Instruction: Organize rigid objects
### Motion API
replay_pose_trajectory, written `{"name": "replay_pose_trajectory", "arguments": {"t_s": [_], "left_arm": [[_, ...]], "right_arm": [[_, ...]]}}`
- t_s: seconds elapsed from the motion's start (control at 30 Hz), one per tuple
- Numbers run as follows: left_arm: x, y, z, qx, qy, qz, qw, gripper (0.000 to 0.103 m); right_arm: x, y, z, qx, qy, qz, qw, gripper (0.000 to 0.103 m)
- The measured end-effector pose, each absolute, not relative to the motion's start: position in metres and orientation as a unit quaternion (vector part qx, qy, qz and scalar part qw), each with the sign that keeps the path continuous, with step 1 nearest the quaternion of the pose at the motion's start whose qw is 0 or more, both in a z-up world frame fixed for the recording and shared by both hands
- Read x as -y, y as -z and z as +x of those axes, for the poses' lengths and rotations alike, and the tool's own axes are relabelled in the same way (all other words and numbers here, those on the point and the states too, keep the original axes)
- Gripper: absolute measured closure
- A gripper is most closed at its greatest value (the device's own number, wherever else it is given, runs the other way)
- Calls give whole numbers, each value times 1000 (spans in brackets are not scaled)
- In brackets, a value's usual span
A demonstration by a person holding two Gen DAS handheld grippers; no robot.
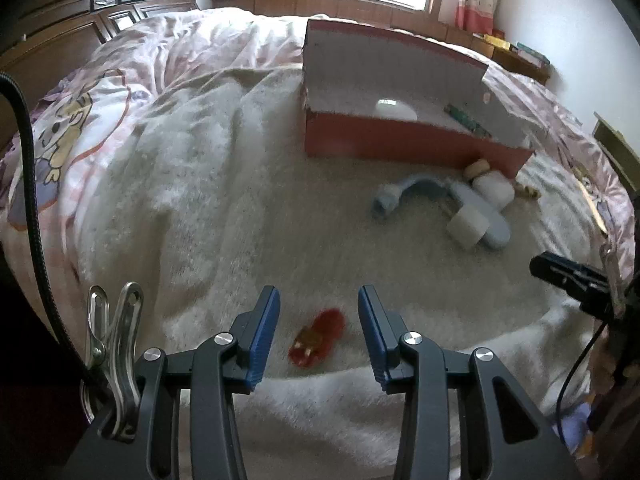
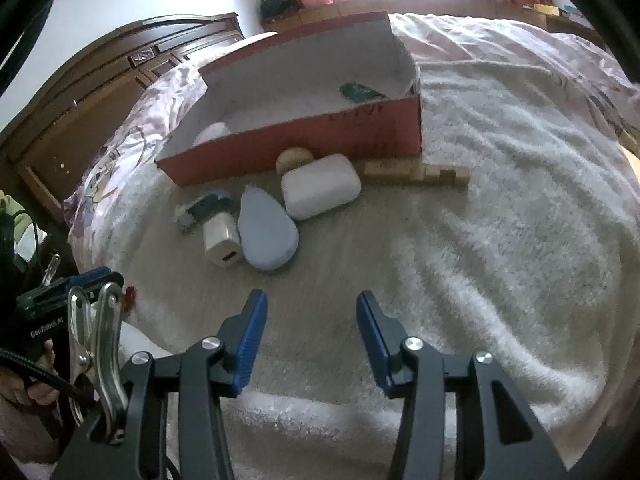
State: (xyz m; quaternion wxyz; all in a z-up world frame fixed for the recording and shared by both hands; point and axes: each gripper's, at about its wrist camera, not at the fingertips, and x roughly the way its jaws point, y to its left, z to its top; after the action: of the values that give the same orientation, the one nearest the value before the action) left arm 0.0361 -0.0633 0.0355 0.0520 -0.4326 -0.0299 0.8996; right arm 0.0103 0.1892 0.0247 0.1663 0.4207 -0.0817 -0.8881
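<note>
Left claw wide, empty, low over the white blanket; small red toy lies between its fingers. Right claw wide, empty. Red box at 12 o'clock holds a green item. White charger, blue case and white case lie touching, near the box front.

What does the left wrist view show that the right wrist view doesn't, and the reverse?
Only the left wrist view shows the whole red toy lying between the open left gripper fingers. Only the right wrist view shows the wooden blocks beside the box. Both show the red box, white charger, white case and pale blue object. The right gripper is open, holding nothing.
</note>
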Motion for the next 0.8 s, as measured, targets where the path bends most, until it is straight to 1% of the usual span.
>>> {"name": "replay_pose_trajectory", "arguments": {"t_s": [0.2, 0.3, 0.47, 0.57, 0.67, 0.7, 0.73, 0.8], "left_arm": [[62, -23, 44, 10, -895, -444, 51, 61], [60, -17, 46, -1, -892, -449, 48, 61], [61, -9, 47, 11, -891, -451, 47, 61], [63, -8, 47, 16, -894, -446, 48, 61], [63, -7, 48, 15, -896, -441, 50, 62], [63, -7, 48, 13, -897, -439, 50, 67], [62, -7, 49, 10, -898, -437, 51, 68], [61, -7, 50, 6, -899, -435, 54, 72]], "right_arm": [[-184, -18, 13, 81, 884, 429, 166, 54], [-181, -16, 14, 79, 885, 428, 166, 50], [-179, -14, 16, 75, 888, 424, 163, 48], [-176, -13, 17, 73, 890, 420, 163, 44], [-174, -12, 16, 79, 890, 417, 170, 34], [-174, -11, 16, 82, 889, 416, 174, 31], [-174, -11, 16, 83, 888, 416, 176, 28], [-174, -11, 16, 86, 888, 415, 180, 26]]}}
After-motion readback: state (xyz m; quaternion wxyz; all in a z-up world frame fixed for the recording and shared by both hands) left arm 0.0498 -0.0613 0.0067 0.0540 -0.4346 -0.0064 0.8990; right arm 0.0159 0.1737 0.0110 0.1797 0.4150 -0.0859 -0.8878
